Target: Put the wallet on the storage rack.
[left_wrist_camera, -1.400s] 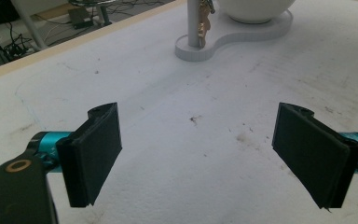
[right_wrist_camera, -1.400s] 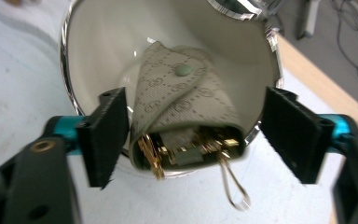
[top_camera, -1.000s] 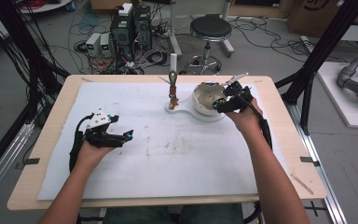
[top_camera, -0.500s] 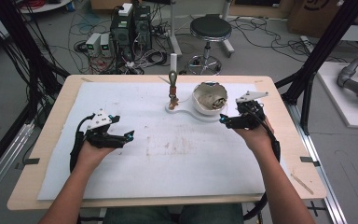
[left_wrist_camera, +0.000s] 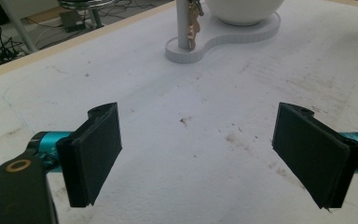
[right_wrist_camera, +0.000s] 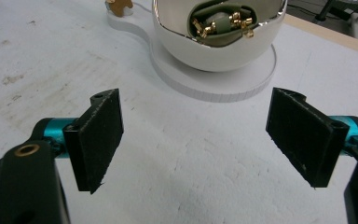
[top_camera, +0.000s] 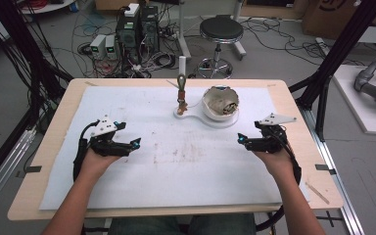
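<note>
The bench (top_camera: 58,147) carries a white mat (top_camera: 176,161). Ahead of the right gripper (top_camera: 245,142), to its left and near, stands a white bowl (top_camera: 220,103) on a flat white stand (top_camera: 191,113), gold-coloured pieces (right_wrist_camera: 223,21) inside. The left gripper (top_camera: 133,145) rests well apart. Both grippers are released, jaws spread wide, holding nothing.

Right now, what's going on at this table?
A person holds a gripper in each hand over the white mat. Left gripper and right gripper are both open and empty, apart from the bowl on its white stand. The bowl holds small gold pieces; a key hangs on the post.
</note>
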Available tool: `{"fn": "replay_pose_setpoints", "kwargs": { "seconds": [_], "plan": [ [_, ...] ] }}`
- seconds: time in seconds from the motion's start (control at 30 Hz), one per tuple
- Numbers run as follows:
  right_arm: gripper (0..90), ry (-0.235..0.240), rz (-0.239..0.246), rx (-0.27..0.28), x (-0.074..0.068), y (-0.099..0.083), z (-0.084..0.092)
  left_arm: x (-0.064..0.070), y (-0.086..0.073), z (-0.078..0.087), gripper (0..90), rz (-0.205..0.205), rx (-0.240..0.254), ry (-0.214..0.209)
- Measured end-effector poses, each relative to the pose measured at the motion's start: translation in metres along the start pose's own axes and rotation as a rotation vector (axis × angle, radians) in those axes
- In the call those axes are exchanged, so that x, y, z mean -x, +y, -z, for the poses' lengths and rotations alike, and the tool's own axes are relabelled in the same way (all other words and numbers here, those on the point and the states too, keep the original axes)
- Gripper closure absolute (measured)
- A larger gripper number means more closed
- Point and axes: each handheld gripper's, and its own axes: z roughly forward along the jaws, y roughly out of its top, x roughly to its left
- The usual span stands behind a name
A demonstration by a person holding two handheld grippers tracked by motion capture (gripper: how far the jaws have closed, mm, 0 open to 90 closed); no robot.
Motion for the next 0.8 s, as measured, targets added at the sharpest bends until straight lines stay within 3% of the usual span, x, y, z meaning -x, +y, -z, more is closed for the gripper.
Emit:
{"fn": "replay_pose_setpoints", "kwargs": {
  "seconds": [0.33, 0.4, 0.5, 0.8],
  "plan": [
    [19.2, 0.002, -0.033, 0.001, -0.004, -0.030, -0.009, 0.000, -0.005, 0.001, 15.6, 0.001, -0.012, 0.010],
    [19.2, 0.009, -0.030, -0.019, -0.004, -0.032, -0.011, 0.000, -0.006, 0.002, 15.6, -0.004, -0.018, 0.011],
    [19.2, 0.001, -0.024, 0.019, -0.005, -0.034, -0.009, 0.001, -0.007, 0.003, 15.6, 0.000, -0.016, 0.017],
    [19.2, 0.000, -0.026, 0.023, -0.007, -0.035, -0.008, 0.001, -0.008, 0.008, 15.6, -0.001, -0.009, 0.021]
  ]
}}
